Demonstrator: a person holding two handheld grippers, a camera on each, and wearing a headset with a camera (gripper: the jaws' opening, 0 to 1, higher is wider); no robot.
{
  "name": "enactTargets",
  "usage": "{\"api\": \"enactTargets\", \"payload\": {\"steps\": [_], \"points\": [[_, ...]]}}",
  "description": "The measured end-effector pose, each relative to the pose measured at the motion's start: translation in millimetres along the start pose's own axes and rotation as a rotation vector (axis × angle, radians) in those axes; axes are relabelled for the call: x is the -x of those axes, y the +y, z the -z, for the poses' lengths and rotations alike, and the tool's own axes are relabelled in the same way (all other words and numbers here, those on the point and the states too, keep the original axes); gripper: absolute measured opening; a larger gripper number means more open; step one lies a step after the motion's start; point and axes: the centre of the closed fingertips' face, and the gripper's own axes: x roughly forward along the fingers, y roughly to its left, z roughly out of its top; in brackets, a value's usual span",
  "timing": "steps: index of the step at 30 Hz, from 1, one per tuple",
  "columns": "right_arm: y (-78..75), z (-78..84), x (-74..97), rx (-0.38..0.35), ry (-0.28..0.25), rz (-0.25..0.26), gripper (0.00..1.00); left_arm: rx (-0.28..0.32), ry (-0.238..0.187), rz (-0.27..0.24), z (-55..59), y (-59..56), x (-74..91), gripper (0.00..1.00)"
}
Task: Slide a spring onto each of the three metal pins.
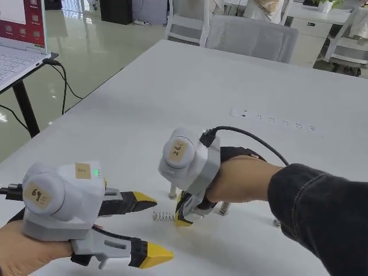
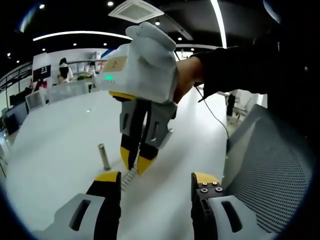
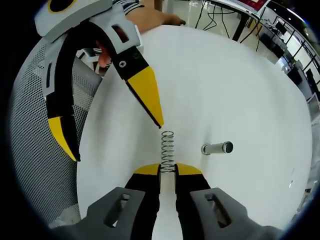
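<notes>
My left gripper [image 1: 154, 227] sits low at the left of the white table [image 1: 172, 92]. Its jaws are spread wide with nothing between them, and the tips point toward the middle of the work. Just off those tips lies the spring [image 1: 164, 216], flat on the table top. Its far end is pinched in my right gripper [image 1: 184, 218], which comes down steeply from above with its jaws drawn in narrow around the coil. In the right gripper view the spring runs straight out from between my yellow tips toward one jaw of the left gripper. Just behind the right gripper stands a bare metal pin [image 1: 172, 194], upright, close beside the spring but apart from it. Further right, under my hand [image 1: 241, 181], a second pin [image 1: 224, 208] appears to carry a coil of its own, though the hand hides much of it. At the far right, against my dark sleeve [image 1: 322, 213], a small upright piece may be the third pin [image 1: 277, 222]; I cannot tell whether it wears a spring.
</notes>
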Motion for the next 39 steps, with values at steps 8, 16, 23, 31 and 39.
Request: {"api": "enactTargets", "payload": {"steps": [8,16,23,31,39], "points": [[10.4,4.6,28.8,-0.001,-0.02,-0.008,0.08,-0.02,0.01,0.01,-2.4,-0.5,-2.4,0.49],[25.3,3.7,50.4,0.016,-0.045,-0.019,0.08,-0.053,0.017,0.04,-13.8,-1.8,-6.4,0.42],[34.2,3.3,61.6,0.037,-0.049,-0.013,0.08,-0.091,0.02,0.076,-23.6,-8.0,-12.6,0.34],[40.8,0.8,70.3,0.05,-0.05,-0.013,0.08,-0.12,0.014,0.103,-27.4,-13.7,-13.7,0.19],[48.9,-0.1,72.2,0.074,-0.039,-0.022,0.08,-0.167,0.01,0.113,-28.6,-15.4,-13.6,0.05]]}}
